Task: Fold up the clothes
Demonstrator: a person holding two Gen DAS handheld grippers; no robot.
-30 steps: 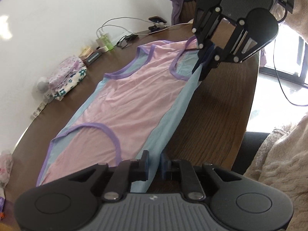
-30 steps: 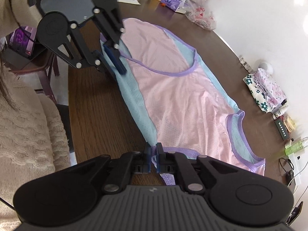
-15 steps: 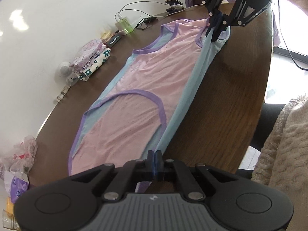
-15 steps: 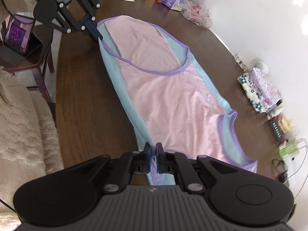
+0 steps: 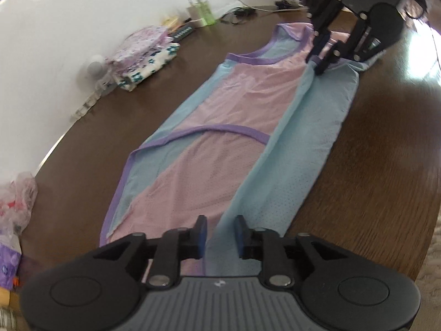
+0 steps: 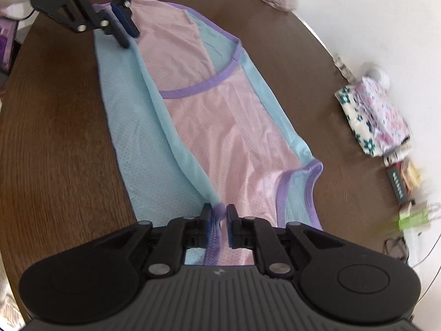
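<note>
The dark wood-grain tabletop (image 5: 372,171) has a curved rim, with bare room beside the garment's folded blue side. The pink and blue mesh garment (image 5: 237,149), purple-trimmed, lies flat and long across the tabletop. At its near end, the left tool (image 5: 219,233) is opening, pads clear of the cloth. At the other end the right tool (image 6: 219,224) is opening around purple trim.
</note>
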